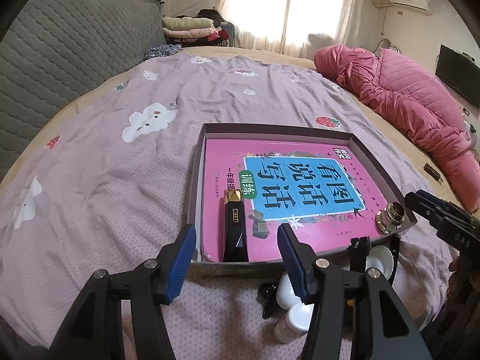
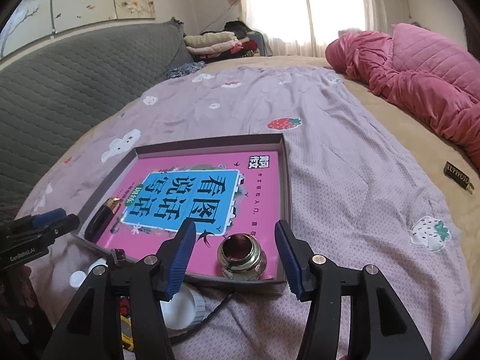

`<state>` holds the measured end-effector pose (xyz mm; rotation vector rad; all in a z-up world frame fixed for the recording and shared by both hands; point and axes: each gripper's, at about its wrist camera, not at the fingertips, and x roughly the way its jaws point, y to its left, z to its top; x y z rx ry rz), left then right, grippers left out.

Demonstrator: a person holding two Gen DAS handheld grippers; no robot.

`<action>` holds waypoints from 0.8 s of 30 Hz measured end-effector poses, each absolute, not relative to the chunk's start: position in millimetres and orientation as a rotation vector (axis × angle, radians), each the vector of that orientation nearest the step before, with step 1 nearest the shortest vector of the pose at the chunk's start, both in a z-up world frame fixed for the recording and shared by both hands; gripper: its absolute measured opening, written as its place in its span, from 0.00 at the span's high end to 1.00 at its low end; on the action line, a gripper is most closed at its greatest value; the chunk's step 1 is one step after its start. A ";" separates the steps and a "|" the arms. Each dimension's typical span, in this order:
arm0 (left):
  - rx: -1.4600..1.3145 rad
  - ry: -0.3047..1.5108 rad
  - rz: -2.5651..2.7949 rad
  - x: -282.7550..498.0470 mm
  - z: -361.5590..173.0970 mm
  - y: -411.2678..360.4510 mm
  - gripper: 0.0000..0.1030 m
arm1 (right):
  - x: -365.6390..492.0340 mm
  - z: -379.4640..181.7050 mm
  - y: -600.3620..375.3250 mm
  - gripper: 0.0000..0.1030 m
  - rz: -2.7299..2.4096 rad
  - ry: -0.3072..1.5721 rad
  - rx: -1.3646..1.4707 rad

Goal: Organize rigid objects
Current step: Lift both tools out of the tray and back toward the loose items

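Evidently, both grippers, left [image 1: 237,241] & right [image 2: 235,240], are held w/ jaws apart, empty; black tube [image 1: 235,231] & metal fitting [image 2: 242,255] lie in the box [image 2: 210,145]. Next, loose white caps [image 2: 183,309] on the bed must be collected.

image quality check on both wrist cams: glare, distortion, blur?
Left wrist: window blown out white, strong fisheye bend and dark corner vignette, book print sharp. Right wrist: same blown window, curved bed edge, metal jar sharp with small highlights; no motion blur in either.
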<state>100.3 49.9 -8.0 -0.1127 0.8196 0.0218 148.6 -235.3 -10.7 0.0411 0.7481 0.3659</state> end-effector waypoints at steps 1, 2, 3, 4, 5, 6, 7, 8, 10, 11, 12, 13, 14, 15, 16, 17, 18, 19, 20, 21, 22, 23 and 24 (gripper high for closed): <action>-0.110 0.819 0.023 98.9 -7.4 49.7 0.46 | 148.2 -10.2 -236.0 0.44 0.368 0.747 0.045; -0.108 0.817 0.025 96.9 -6.7 49.4 0.46 | 147.0 -9.3 -236.0 0.44 0.372 0.746 0.048; -0.105 0.817 0.024 94.7 -5.9 49.0 0.46 | 145.4 -8.1 -235.8 0.44 0.376 0.743 0.047; -0.102 0.817 0.025 92.5 -5.3 48.5 0.46 | 144.2 -7.0 -235.8 0.43 0.377 0.739 0.044; -0.101 0.817 0.026 91.4 -5.2 48.7 0.46 | 142.4 -5.8 -235.6 0.43 0.378 0.733 0.040; -0.099 0.819 0.025 89.3 -4.6 48.2 0.46 | 140.6 -4.6 -235.6 0.43 0.380 0.727 0.036; -0.096 0.819 0.023 87.6 -4.2 47.7 0.46 | 138.5 -3.4 -235.9 0.42 0.380 0.721 0.034; -0.093 0.819 0.023 86.7 -4.0 47.2 0.46 | 137.5 -2.8 -236.1 0.41 0.380 0.719 0.034; -0.080 0.818 0.025 83.7 -2.9 45.4 0.46 | 133.9 -0.6 -237.1 0.39 0.381 0.717 0.039; -0.076 0.818 0.023 82.3 -2.5 44.8 0.46 | 131.3 0.4 -237.3 0.39 0.381 0.714 0.039; -0.074 0.817 0.021 80.2 -2.0 44.4 0.46 | 128.6 1.8 -237.6 0.39 0.386 0.713 0.039; -0.071 0.817 0.020 78.1 -1.6 43.9 0.46 | 126.6 2.6 -237.6 0.39 0.387 0.710 0.037; -0.070 0.817 0.019 76.2 -1.6 43.5 0.46 | 124.5 3.6 -237.9 0.38 0.387 0.705 0.034; -0.068 0.814 0.016 73.6 -0.8 42.9 0.46 | 121.8 5.0 -237.5 0.38 0.390 0.701 0.031; -0.066 0.813 0.015 72.1 -0.2 42.4 0.46 | 119.5 5.7 -237.4 0.38 0.393 0.699 0.028; -0.065 0.812 0.012 70.1 0.8 42.3 0.46 | 117.4 6.3 -236.6 0.38 0.394 0.698 0.023; -0.066 0.809 0.009 68.6 1.5 42.2 0.46 | 115.0 6.9 -235.8 0.38 0.395 0.696 0.017; -0.064 0.805 0.008 66.6 2.7 42.1 0.46 | 112.9 7.1 -234.8 0.37 0.397 0.696 0.010; -0.061 0.803 0.007 65.1 3.7 42.0 0.46 | 110.5 7.4 -233.6 0.37 0.398 0.695 0.001; -0.061 0.802 0.007 64.2 4.5 41.6 0.46 | 107.4 7.7 -231.7 0.36 0.403 0.694 -0.011; -0.063 0.801 0.003 62.8 5.1 41.6 0.46 | 105.5 7.8 -230.4 0.36 0.406 0.694 -0.019; -0.063 0.800 0.002 62.0 5.6 41.0 0.46 | 102.8 8.4 -228.6 0.35 0.409 0.692 -0.032; -0.064 0.798 0.000 60.4 6.3 40.9 0.46 | 98.8 9.6 -226.1 0.35 0.413 0.685 -0.050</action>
